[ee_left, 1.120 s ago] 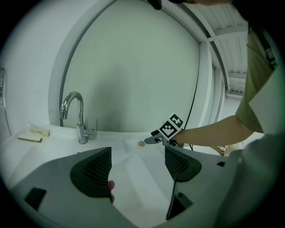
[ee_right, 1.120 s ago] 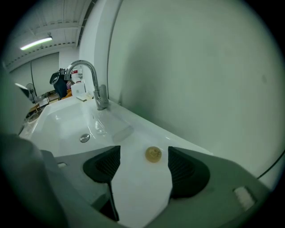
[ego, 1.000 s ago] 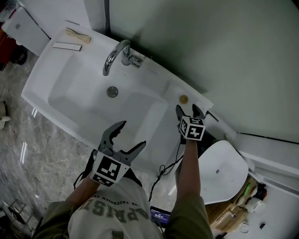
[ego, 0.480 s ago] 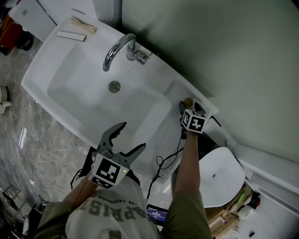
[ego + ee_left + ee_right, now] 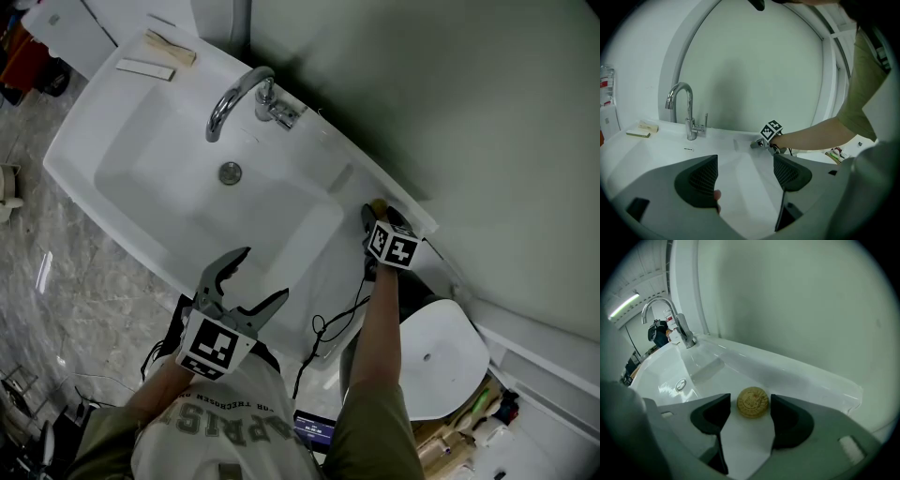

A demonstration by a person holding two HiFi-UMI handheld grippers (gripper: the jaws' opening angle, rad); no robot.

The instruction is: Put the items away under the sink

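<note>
The right gripper pointed down at the back edge of the white sink. A round yellow soap lay there, right between its jaws. The jaws had just been closing in on the soap, but a thin gap still showed on one side. The left gripper hung over the front of the sink with its jaws wide and nothing between them. The shiny tap stood well apart from the soap.
</note>
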